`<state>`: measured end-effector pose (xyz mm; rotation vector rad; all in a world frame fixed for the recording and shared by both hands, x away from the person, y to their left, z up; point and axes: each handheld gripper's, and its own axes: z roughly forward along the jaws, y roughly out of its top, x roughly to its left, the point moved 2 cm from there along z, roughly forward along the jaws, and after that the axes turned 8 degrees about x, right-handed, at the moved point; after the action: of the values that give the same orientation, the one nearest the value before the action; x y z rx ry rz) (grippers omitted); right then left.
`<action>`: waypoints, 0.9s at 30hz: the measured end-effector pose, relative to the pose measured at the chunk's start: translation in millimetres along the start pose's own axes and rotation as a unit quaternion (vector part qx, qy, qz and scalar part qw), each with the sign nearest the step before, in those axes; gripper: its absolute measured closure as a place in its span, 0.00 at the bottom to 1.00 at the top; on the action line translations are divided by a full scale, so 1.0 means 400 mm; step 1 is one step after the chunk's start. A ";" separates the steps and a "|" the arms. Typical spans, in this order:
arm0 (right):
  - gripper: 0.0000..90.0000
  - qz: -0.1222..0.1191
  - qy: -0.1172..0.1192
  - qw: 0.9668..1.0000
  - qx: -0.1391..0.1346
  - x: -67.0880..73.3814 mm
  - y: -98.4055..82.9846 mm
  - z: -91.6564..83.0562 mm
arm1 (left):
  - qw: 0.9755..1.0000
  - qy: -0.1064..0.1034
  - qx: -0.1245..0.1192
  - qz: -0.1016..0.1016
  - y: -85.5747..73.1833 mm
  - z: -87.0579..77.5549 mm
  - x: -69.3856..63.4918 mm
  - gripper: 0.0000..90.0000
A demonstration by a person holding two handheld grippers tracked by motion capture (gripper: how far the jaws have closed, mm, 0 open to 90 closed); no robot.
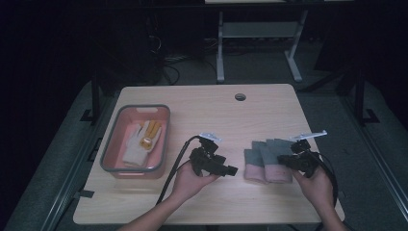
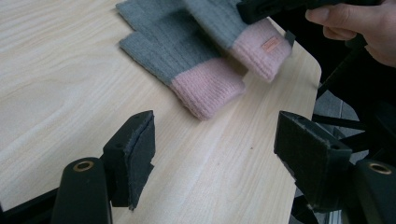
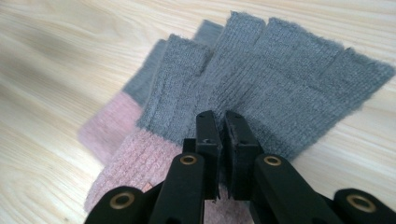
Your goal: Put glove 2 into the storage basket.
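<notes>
Two grey fingerless gloves with pink cuffs lie overlapped on the right of the wooden table (image 1: 216,115). The upper glove (image 1: 278,169) (image 3: 289,70) partly covers the lower glove (image 1: 252,166) (image 3: 116,116). My right gripper (image 1: 287,160) (image 3: 220,119) is shut, its jaws pinching the grey knit of the upper glove near the cuff. In the left gripper view that glove (image 2: 224,23) hangs from the right gripper (image 2: 261,8), its cuff raised over the lower glove (image 2: 177,56). My left gripper (image 1: 231,171) (image 2: 217,135) stands open left of the gloves, with nothing between its pads.
A pink bin with a grey rim (image 1: 111,144) stands at the table's left and holds a white and yellow glove (image 1: 142,144). A cable hole (image 1: 240,96) sits near the far edge. The table's right edge lies close beside the gloves.
</notes>
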<state>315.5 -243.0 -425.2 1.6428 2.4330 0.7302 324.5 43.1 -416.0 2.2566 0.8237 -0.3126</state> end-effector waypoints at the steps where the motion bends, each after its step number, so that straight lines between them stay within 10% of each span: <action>1: 0.95 0.002 0.004 1.000 0.001 0.009 0.010 0.011 | 1.000 0.001 -0.001 -0.001 0.001 0.002 0.001 0.33; 27: 0.92 0.037 0.029 0.999 0.016 0.056 0.064 0.100 | 1.000 -0.001 0.004 -0.012 0.005 0.043 0.004 0.33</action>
<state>342.2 -202.4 -445.0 1.7550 2.4464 0.7640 327.4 30.9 -428.0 2.2555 0.8500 -0.3299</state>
